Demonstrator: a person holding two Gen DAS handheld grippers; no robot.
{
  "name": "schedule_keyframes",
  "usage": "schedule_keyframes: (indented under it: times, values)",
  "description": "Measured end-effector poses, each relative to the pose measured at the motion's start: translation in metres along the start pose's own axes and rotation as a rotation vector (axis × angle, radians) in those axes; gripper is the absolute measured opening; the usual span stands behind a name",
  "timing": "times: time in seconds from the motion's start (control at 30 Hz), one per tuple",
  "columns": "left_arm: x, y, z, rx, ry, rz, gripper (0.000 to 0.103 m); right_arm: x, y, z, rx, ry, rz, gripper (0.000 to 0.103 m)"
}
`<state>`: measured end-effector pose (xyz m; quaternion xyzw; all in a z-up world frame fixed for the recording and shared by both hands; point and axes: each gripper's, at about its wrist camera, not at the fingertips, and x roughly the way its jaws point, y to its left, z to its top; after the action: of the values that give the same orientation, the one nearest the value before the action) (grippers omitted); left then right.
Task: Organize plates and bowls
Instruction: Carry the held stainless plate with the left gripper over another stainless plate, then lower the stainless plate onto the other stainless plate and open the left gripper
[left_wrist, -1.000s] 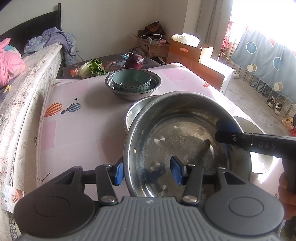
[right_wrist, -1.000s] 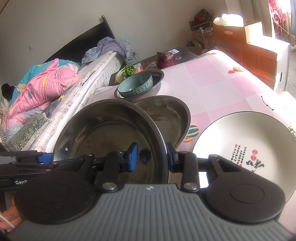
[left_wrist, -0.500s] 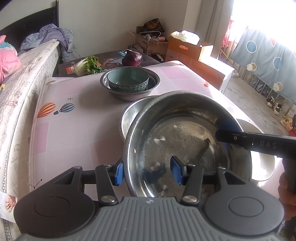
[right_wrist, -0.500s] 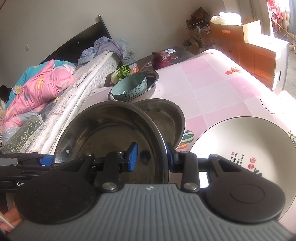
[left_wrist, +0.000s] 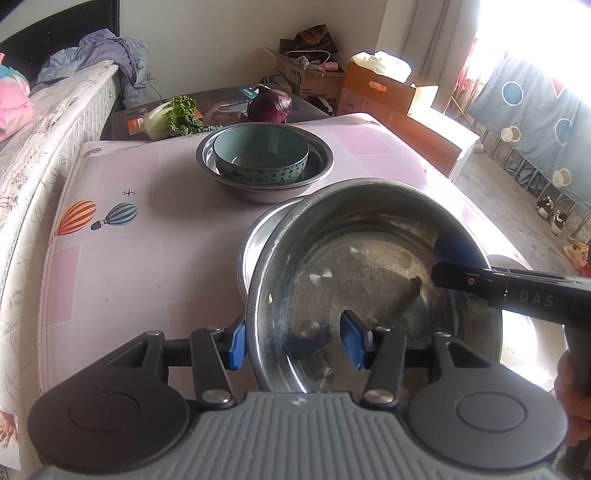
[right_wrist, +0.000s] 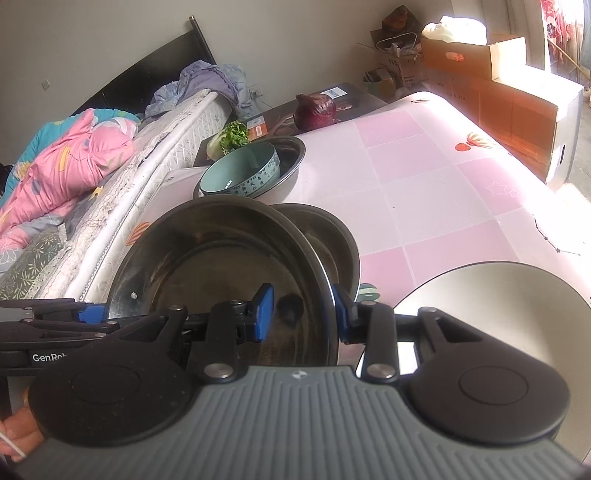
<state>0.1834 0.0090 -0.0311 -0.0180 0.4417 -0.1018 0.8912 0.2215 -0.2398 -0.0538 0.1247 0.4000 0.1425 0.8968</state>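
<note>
Both grippers hold one large steel bowl (left_wrist: 369, 280) by opposite rim edges, above the table. My left gripper (left_wrist: 293, 341) is shut on its near rim. My right gripper (right_wrist: 302, 314) is shut on its right rim; the bowl (right_wrist: 221, 266) fills that view. A second steel bowl (left_wrist: 255, 240) sits on the table partly under the held one, also seen in the right wrist view (right_wrist: 332, 247). Further back a teal ceramic bowl (left_wrist: 260, 153) sits inside another steel bowl (left_wrist: 317, 162). A white plate (right_wrist: 491, 306) lies at the right.
The pink patterned tablecloth (left_wrist: 129, 229) covers the table. A bed (right_wrist: 74, 173) runs along the left side. A purple cabbage (left_wrist: 269, 105) and leafy greens (left_wrist: 173, 118) lie on a dark surface behind the table. Cardboard boxes (left_wrist: 388, 92) stand at the back right.
Both grippers have carried the held steel bowl forward across the table, towards the teal bowl stack. It now overlaps more of the second steel bowl.
</note>
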Motion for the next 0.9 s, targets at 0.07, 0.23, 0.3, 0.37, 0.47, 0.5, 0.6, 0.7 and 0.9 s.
schedule_keyframes:
  times: [0.07, 0.23, 0.3, 0.37, 0.47, 0.5, 0.6, 0.7, 0.9]
  values:
    - [0.005, 0.001, 0.002, -0.004, 0.009, -0.004, 0.052, 0.005, -0.001, 0.001, 0.001, 0.006, -0.003, 0.034]
    - [0.014, 0.004, 0.007, -0.021, 0.026, -0.018, 0.052, 0.015, -0.006, 0.001, 0.013, 0.019, -0.012, 0.034]
    - [0.016, 0.005, 0.008, -0.025, 0.030, -0.022, 0.052, 0.016, -0.006, 0.002, 0.013, 0.019, -0.014, 0.034]
    - [0.020, 0.004, 0.010, -0.029, 0.032, -0.024, 0.052, 0.018, -0.007, 0.004, 0.014, 0.017, -0.016, 0.034]
    - [0.022, 0.004, 0.012, -0.029, 0.032, -0.024, 0.052, 0.022, -0.009, 0.008, 0.020, 0.019, -0.021, 0.034]
    - [0.023, 0.004, 0.012, -0.030, 0.032, -0.025, 0.052, 0.023, -0.010, 0.008, 0.021, 0.020, -0.022, 0.034]
    - [0.023, 0.005, 0.013, -0.034, 0.033, -0.027, 0.052, 0.026, -0.012, 0.011, 0.020, 0.019, -0.027, 0.035]
    - [0.023, 0.005, 0.014, -0.042, 0.035, -0.026, 0.055, 0.027, -0.013, 0.014, 0.017, 0.010, -0.033, 0.040]
    - [0.015, 0.010, 0.014, -0.066, 0.029, -0.039, 0.061, 0.026, -0.015, 0.020, 0.015, -0.007, -0.052, 0.049]
